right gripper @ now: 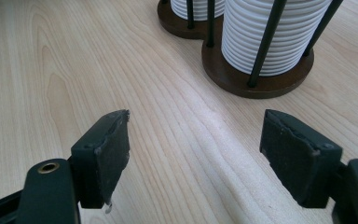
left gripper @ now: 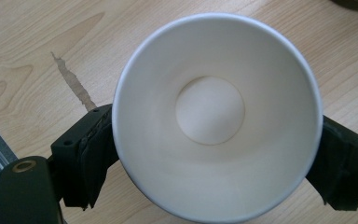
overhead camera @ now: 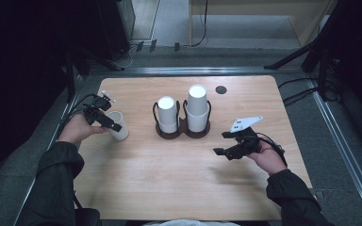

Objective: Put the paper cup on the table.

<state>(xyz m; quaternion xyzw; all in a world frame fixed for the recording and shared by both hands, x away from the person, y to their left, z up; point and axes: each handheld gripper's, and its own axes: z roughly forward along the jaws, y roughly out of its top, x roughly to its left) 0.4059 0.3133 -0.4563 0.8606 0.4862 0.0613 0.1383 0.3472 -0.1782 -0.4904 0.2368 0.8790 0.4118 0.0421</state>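
Observation:
A single white paper cup (overhead camera: 119,127) stands upright on the wooden table (overhead camera: 169,183) at the left, its mouth facing up (left gripper: 214,112). My left gripper (overhead camera: 114,123) straddles it, one black jaw at each side of the rim; the pads (left gripper: 91,158) stand wide beside the cup wall and I see no squeeze on it. My right gripper (overhead camera: 220,143) hovers open over bare wood at the right, nothing between its jaws (right gripper: 196,154). A dark wooden holder (overhead camera: 183,133) at the middle carries two stacks of white cups (overhead camera: 197,106) between black rods.
The holder's round base (right gripper: 242,81) and ribbed cup stack (right gripper: 270,32) lie just ahead of the right gripper. A black round grommet (overhead camera: 221,89) sits at the table's far edge. Dark equipment and cables surround the table on the floor.

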